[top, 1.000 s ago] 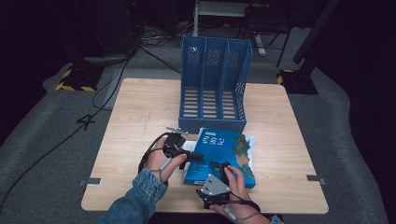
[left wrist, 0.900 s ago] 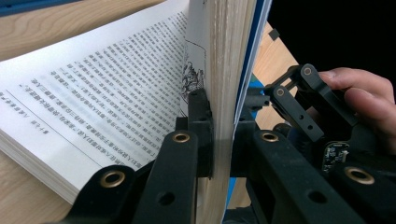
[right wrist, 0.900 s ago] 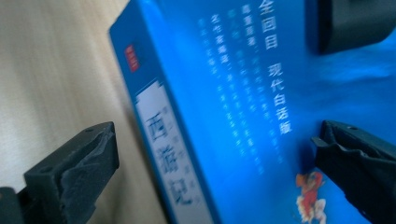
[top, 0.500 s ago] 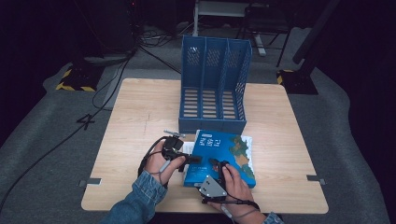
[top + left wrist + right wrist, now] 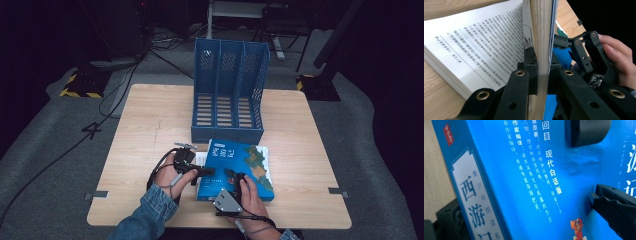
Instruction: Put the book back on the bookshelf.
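Tabletop (image 5: pixel 150 125) of pale wood is occupied at its middle by a blue plastic file rack (image 5: pixel 228 95). Nearer the front edge, a blue softcover book (image 5: pixel 245 162) is pinched through its pages by the left hand-held gripper (image 5: pixel 200 170). The right hand-held gripper (image 5: pixel 231 176) rests on its cover; its grip cannot be told.

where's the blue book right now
In the high view the blue book lies on the table's near edge, just in front of the blue file rack, with the left gripper clamped on its left edge.
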